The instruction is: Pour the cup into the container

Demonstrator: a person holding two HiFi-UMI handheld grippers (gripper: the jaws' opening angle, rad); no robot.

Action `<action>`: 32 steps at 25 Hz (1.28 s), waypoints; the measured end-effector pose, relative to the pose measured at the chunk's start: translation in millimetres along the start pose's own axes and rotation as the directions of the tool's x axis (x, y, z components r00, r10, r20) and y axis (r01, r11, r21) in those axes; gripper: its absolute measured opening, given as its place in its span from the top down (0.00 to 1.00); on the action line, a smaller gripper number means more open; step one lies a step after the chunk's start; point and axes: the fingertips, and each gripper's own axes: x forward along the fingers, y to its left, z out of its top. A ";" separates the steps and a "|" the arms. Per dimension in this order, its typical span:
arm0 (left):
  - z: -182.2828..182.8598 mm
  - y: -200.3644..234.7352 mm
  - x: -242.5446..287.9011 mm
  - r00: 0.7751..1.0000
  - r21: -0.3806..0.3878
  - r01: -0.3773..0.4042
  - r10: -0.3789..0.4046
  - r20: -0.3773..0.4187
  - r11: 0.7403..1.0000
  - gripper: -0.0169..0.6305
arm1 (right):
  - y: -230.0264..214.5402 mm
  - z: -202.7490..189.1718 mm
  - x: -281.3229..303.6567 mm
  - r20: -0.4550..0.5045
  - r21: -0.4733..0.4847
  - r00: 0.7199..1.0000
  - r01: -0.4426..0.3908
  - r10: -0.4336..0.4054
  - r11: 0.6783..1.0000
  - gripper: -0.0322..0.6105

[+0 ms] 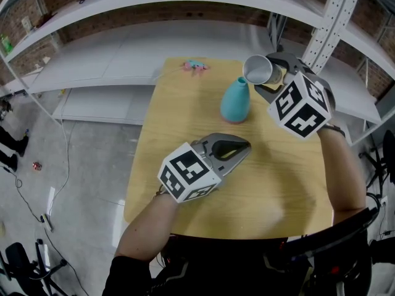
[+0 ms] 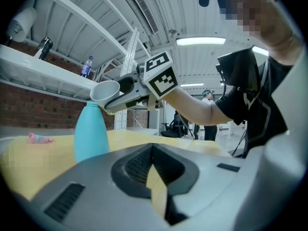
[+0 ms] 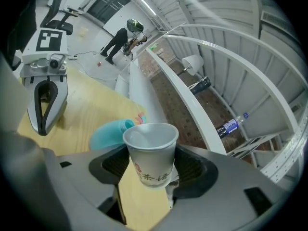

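Observation:
A white paper cup [image 1: 258,69] with red and dark print is tipped on its side, and my right gripper [image 1: 266,73] is shut on it. In the left gripper view the cup's rim [image 2: 105,90] hangs just over the mouth of the teal, vase-shaped container [image 2: 91,131]. The container [image 1: 235,100] stands upright on the far half of the wooden table [image 1: 271,190]. In the right gripper view the cup [image 3: 149,143] looks white inside, and the container [image 3: 108,134] lies behind it. My left gripper [image 1: 244,145] rests low over the table's middle, fingertips together, holding nothing.
A small pink and teal object [image 1: 195,66] lies at the table's far edge. White shelving [image 1: 111,48] runs behind the table, with a perforated metal upright [image 1: 327,23] at the right. A water bottle [image 3: 231,125] lies on a shelf. A person [image 3: 120,42] stands far off.

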 end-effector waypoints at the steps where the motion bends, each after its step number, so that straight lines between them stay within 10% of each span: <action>1: 0.0 -0.5 0.1 1.000 0.000 0.002 -0.002 -0.001 1.000 0.98 | -0.3 0.3 0.4 -0.003 -0.010 1.000 0.004 -0.004 1.000 0.49; 32: -0.2 -1.9 0.1 1.000 0.000 0.009 -0.009 -0.007 1.000 0.98 | -3.0 2.8 5.4 -0.047 -0.129 0.998 0.043 -0.050 0.991 0.49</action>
